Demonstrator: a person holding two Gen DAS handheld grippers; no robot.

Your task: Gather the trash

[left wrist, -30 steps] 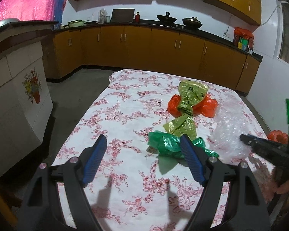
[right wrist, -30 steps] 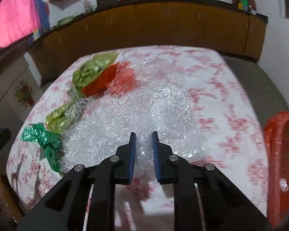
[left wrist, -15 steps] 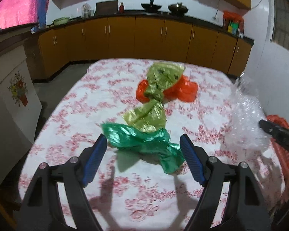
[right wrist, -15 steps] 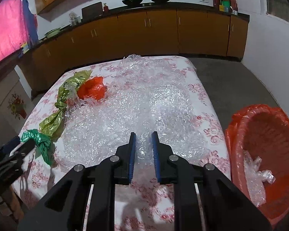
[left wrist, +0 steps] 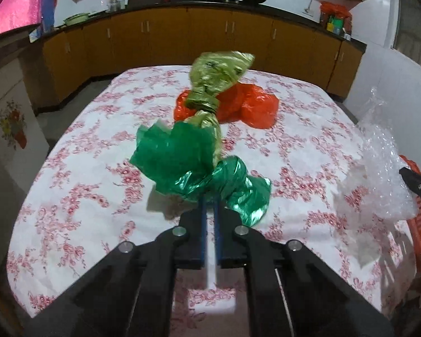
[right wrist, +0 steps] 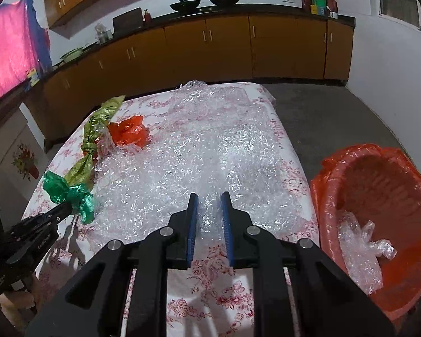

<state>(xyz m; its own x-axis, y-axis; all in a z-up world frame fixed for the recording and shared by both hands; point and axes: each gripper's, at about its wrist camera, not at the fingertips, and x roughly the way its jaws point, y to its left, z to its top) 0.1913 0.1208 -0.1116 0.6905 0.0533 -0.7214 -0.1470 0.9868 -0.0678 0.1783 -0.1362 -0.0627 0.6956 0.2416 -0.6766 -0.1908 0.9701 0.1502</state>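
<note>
Your table fills mid-frame, with bare floor upper right. The orange-lined bin sits off its right edge. Your right gripper pinches the bubble wrap spread across center. Your left gripper, pressed together, grips the green bag at center, tied to the yellow-green bag.

Mounted behind each claw, looking forward and down along the fingers, close over the table. Shared ground: green bag, floral cloth, far cabinets.
</note>
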